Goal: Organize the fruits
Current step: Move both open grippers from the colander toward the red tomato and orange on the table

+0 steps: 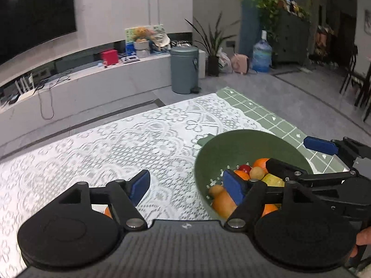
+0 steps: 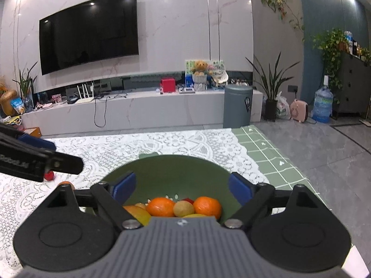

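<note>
Fruits fill the bottom of a green colander bowl (image 2: 176,173) on a table with a white lace cloth (image 1: 116,143) — oranges (image 2: 161,206), a small tan round fruit (image 2: 183,209), something yellow (image 2: 139,213) and a red piece (image 1: 245,168). Two strays lie outside the bowl to its left: a small red fruit (image 2: 49,175) and an orange one (image 2: 67,183), mostly hidden.

The right gripper (image 2: 182,186) hangs directly over the bowl, blue pads spread wide, holding nothing. The left gripper (image 1: 187,185) sits just left of the bowl, also spread and empty, one pad over the bowl's near rim, the other over the lace. An orange fruit peeks from beneath its body, so the left hand looks nearer the strays. I judge they lie below and behind its fingertips — it would need to draw back and dip.
</note>
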`<state>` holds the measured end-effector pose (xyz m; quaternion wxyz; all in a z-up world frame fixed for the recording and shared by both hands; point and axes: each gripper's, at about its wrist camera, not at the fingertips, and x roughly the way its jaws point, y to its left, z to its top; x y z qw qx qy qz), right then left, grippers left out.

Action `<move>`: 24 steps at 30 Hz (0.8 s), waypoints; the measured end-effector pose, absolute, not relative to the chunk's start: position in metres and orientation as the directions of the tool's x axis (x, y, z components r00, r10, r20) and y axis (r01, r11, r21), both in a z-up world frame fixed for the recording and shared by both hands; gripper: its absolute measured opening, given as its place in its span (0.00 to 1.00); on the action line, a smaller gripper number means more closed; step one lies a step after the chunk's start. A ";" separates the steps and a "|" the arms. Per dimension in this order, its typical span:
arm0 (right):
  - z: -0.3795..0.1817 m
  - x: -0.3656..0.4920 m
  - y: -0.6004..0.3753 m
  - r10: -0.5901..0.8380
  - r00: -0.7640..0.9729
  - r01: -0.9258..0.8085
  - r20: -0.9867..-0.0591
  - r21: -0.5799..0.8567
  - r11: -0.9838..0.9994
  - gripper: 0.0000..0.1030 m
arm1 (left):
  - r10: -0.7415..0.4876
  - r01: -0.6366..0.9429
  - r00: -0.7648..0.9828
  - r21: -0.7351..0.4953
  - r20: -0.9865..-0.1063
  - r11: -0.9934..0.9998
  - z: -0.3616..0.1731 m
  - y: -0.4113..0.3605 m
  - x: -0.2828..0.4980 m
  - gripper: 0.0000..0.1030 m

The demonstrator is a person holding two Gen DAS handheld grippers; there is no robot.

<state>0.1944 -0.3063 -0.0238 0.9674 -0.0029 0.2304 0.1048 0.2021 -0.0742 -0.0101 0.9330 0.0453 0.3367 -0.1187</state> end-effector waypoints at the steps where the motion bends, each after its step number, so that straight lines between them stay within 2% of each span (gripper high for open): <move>1: -0.023 0.192 -0.304 0.201 0.875 -0.206 -0.440 0.037 0.978 0.87 | -0.197 0.249 0.746 -0.007 -0.636 0.968 -0.009 -0.069 0.199 0.83; 6: -0.023 0.176 -0.290 0.210 0.886 -0.228 -0.414 0.004 0.974 0.91 | -0.214 0.217 0.751 -0.072 -0.624 0.973 -0.006 -0.042 0.181 0.88; 13: -0.025 0.155 -0.261 0.242 0.882 -0.288 -0.405 -0.054 0.956 0.92 | -0.223 0.138 0.774 -0.185 -0.593 0.973 -0.013 0.001 0.160 0.88; 24: -0.030 0.134 -0.223 0.313 0.854 -0.332 -0.416 0.030 0.943 0.93 | -0.076 0.015 0.815 -0.109 -0.575 0.994 -0.031 0.052 0.123 0.88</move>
